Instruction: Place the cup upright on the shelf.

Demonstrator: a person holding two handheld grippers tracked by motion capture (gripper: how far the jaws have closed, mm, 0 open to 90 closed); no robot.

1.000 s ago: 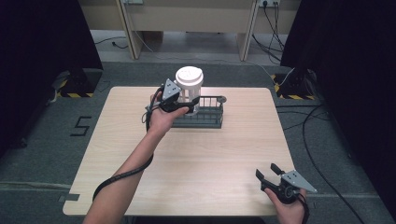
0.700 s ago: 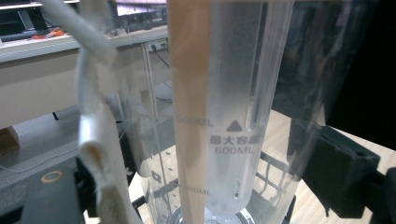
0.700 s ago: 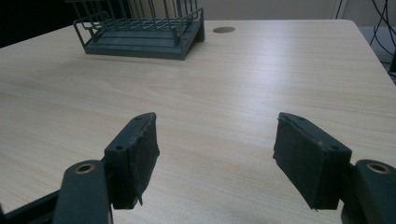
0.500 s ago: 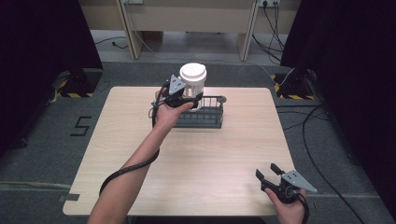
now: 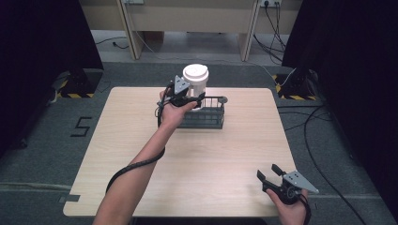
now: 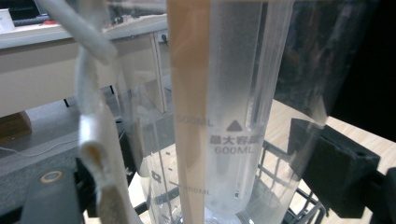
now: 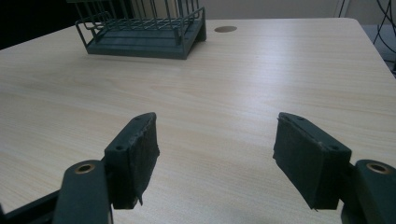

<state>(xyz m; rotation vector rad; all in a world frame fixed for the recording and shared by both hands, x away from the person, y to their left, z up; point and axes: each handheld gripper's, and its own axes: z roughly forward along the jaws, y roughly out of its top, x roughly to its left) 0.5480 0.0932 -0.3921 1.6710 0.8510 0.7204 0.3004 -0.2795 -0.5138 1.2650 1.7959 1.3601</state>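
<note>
A clear plastic bottle (image 5: 195, 80) with a white lid is held upright over the left end of a dark wire basket (image 5: 207, 120) at the back of the table. My left gripper (image 5: 189, 99) is shut on the bottle's lower body. In the left gripper view the bottle (image 6: 229, 116) has a "600ML" mark and a white strap (image 6: 93, 135) hanging at its side, with black pads (image 6: 336, 168) against it. Near the front right corner my right gripper (image 5: 270, 172) hovers open and holds nothing. In its own view the right gripper (image 7: 215, 154) faces the basket (image 7: 144, 37) across bare wood.
The light wooden table (image 5: 141, 154) has a round cable hole (image 5: 222, 99) beside the basket's right end. Cables lie on the grey floor at the right (image 5: 324, 122), and desk legs stand behind the table (image 5: 131, 28).
My left gripper has carried the bottle slightly up and toward the back over the basket. The right gripper has stayed where it was.
</note>
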